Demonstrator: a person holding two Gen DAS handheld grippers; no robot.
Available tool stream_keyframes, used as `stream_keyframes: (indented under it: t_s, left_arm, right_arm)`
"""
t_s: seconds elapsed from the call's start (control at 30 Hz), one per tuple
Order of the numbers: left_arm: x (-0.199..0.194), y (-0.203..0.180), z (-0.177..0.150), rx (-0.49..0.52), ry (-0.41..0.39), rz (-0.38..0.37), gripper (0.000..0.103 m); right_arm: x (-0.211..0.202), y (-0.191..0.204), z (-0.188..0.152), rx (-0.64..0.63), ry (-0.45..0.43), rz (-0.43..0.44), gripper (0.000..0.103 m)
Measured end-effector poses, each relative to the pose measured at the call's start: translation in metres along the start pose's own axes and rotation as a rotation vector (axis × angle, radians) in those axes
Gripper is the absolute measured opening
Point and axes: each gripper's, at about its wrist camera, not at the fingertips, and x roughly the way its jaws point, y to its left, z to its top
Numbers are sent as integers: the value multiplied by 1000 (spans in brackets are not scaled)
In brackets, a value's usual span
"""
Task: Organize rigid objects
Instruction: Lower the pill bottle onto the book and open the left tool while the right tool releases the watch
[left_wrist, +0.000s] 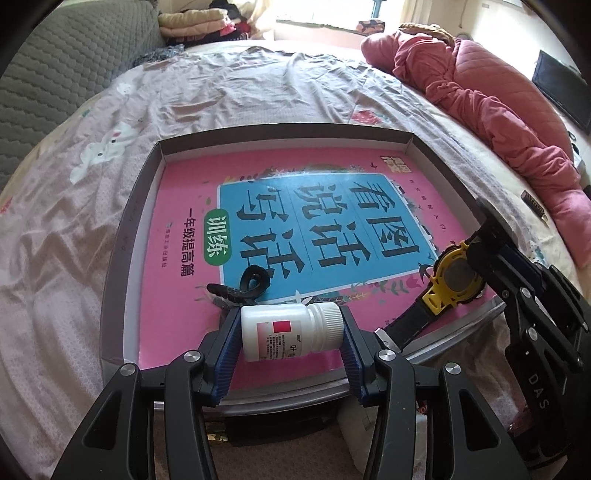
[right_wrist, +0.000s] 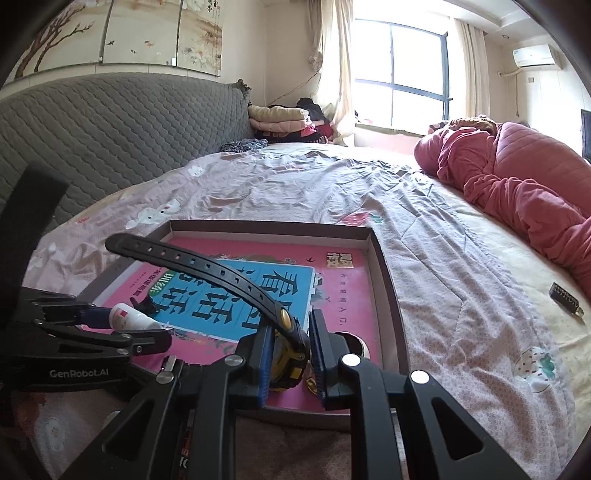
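Left wrist shows left tongs (left_wrist: 291, 334) clamping bottle (left_wrist: 291, 328); right tongs (right_wrist: 291, 354) pinch watch (right_wrist: 288, 354).

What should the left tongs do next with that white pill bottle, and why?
Probably lower a little and open. The left tongs grip the white bottle sideways just above the pink book in the grey tray, near a black hair clip, while the right tongs hold the yellow watch.
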Motion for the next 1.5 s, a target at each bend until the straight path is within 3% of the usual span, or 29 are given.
stream_keyframes:
  t_s: [0.33, 0.53, 0.9, 1.5]
  left_arm:
    - [-4, 9, -2, -95, 33, 75, 51]
    - [-1, 9, -1, -96, 42, 130, 51]
    - [-3, 9, -3, -87, 4, 165, 51]
    - [-6, 26, -8, -125, -15, 146, 51]
  right_arm:
    - [0, 1, 1, 2, -1, 6, 19]
    - [-2, -3, 1, 19, -2, 2, 19]
    - [-4, -7, 1, 37, 0, 15, 20]
    - [-3, -5, 0, 36, -5, 13, 20]
